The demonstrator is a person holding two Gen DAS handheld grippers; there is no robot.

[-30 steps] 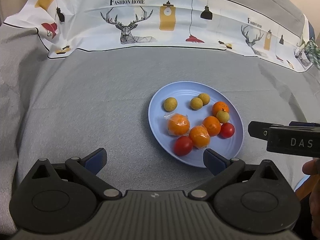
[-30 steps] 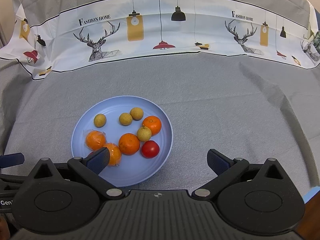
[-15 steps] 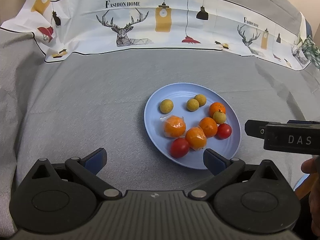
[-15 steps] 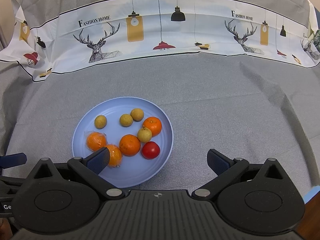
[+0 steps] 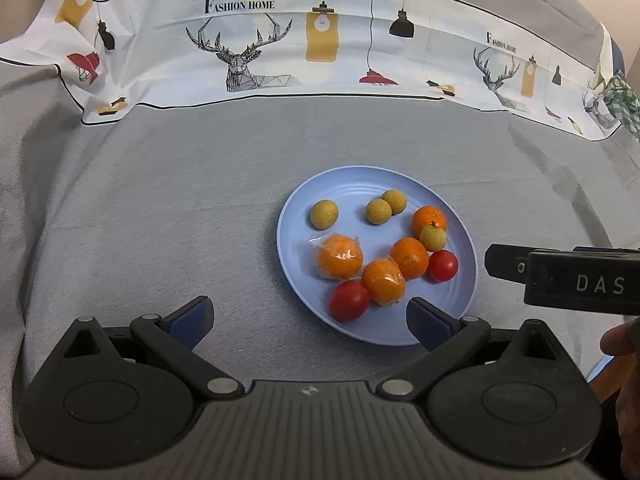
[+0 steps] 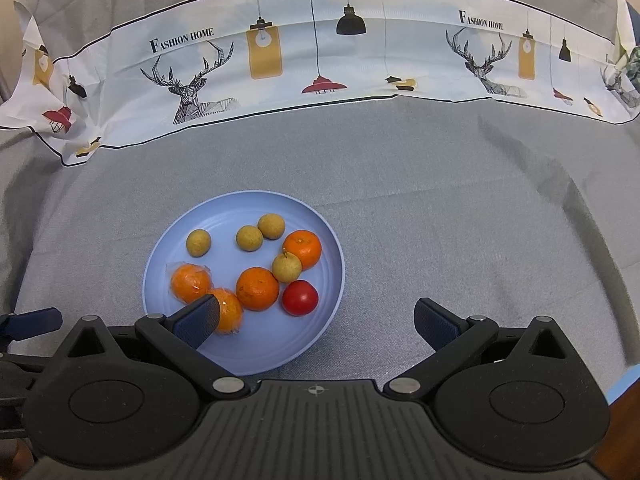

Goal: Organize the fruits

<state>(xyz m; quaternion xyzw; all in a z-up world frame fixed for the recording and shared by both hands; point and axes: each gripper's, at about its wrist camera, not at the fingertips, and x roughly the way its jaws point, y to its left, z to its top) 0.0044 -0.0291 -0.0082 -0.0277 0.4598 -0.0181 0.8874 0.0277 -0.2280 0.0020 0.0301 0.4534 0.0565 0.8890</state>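
Note:
A light blue plate [image 5: 460, 300] [image 6: 316, 332] lies on the grey cloth and holds several fruits: oranges, two of them in clear wrap [image 5: 340, 256] [image 6: 191, 283], small yellow-green longans [image 5: 324, 213] [image 6: 198, 243], and two red tomatoes [image 5: 349, 300] [image 5: 442, 265], one showing in the right wrist view [image 6: 300, 298]. My left gripper [image 5: 310, 318] is open and empty, near the plate's front edge. My right gripper [image 6: 316, 322] is open and empty over the plate's front right; its left finger [image 6: 198, 318] covers part of a wrapped orange.
The grey cloth [image 5: 160, 200] covers the table, with a white printed band [image 5: 280, 40] [image 6: 320, 60] along the back. The right gripper's body [image 5: 576, 280] shows at the right of the left wrist view, beside the plate.
The left gripper has shifted slightly, so the plate sits a little further left and lower in its view. The right gripper has barely moved. Both stay open.

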